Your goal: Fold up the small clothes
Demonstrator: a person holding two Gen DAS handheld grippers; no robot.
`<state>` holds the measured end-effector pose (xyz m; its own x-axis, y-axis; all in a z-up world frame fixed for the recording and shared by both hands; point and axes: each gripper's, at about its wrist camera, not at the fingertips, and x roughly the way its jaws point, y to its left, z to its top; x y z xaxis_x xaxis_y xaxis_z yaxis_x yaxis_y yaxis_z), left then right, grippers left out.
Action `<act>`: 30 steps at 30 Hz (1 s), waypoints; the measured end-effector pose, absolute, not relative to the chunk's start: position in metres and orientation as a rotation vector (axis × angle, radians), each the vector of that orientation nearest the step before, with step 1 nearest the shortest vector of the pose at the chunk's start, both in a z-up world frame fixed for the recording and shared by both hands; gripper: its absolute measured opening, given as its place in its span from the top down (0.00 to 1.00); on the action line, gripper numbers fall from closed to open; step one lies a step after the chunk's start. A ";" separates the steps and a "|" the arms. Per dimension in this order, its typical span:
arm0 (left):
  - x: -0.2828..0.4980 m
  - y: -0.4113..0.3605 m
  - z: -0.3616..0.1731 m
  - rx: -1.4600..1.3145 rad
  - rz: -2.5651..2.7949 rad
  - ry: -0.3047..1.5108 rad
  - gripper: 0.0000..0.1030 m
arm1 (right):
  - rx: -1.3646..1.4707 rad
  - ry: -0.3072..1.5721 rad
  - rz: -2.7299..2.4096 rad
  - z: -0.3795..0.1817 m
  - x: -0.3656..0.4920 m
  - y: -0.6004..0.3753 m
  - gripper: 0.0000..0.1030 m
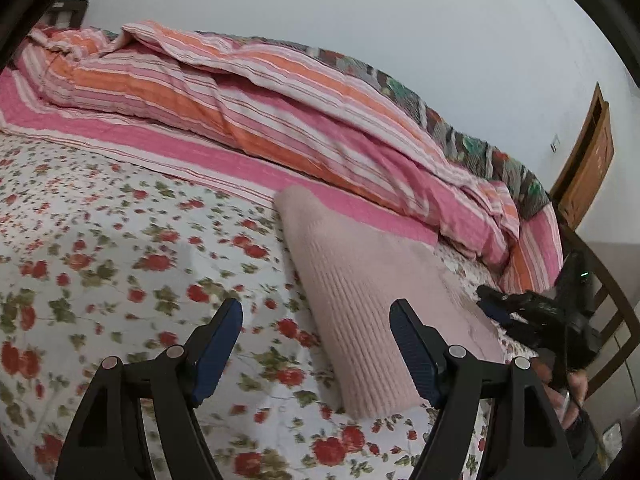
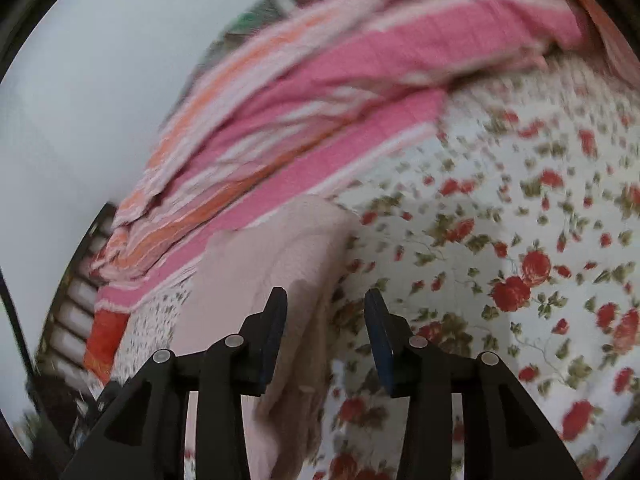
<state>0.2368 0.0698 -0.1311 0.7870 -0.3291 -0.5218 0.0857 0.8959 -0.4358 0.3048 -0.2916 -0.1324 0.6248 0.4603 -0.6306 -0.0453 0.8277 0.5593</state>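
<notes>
Left wrist view: left gripper (image 1: 316, 350) hovers over the floral bedsheet (image 1: 120, 260), fingers wide apart, nothing between them.
Garment: pale pink knit garment (image 1: 372, 304) lies on the sheet, already folded into a narrow oblong; its near end sits just ahead of and under the left gripper's right-hand finger, the rest running away from it toward the striped quilt (image 1: 240, 92).
Right gripper, seen from left: right gripper (image 1: 516, 312) sits beyond the garment's far long edge, close to it; contact cannot be told.
Right wrist view: right gripper (image 2: 326, 336) with fingers apart, empty; the image is motion-blurred.
Garment from right: pink knit (image 2: 276, 264) lies ahead and to the left of the gap, one edge passing under the left-hand finger; the folded edge looks thick and slightly rumpled.
Step in hand (judgement): between folds; both tools released, likely repositioning for another fold or for a final tidy.
Next move (judgement): each gripper needs to pinch a corner of one short end, through all layers, then carry it over to the opposite end.
Risk (judgement): loose knit may slip, and a shallow pinch could lift only the top layer and undo the fold.
</notes>
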 end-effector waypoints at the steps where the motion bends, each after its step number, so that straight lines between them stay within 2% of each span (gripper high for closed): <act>1: 0.238 0.065 -0.132 -0.400 -0.237 0.637 0.28 | 0.495 0.834 0.328 -0.126 0.298 -0.287 0.60; 6: 0.244 0.035 -0.141 -0.312 -0.248 0.676 0.28 | 0.253 0.756 0.377 -0.117 0.270 -0.249 0.59; 9: 0.252 0.017 -0.155 -0.218 -0.191 0.749 0.25 | 0.139 0.830 0.304 -0.143 0.275 -0.238 0.59; 15: 0.248 0.018 -0.157 -0.210 -0.163 0.763 0.25 | 0.272 0.887 0.343 -0.153 0.280 -0.265 0.57; 24: 0.289 0.018 -0.125 -0.212 -0.144 0.720 0.28 | 0.245 0.812 0.333 -0.126 0.292 -0.256 0.55; 30: 0.310 0.001 -0.161 -0.135 -0.127 0.741 0.26 | 0.182 0.893 0.308 -0.141 0.331 -0.238 0.53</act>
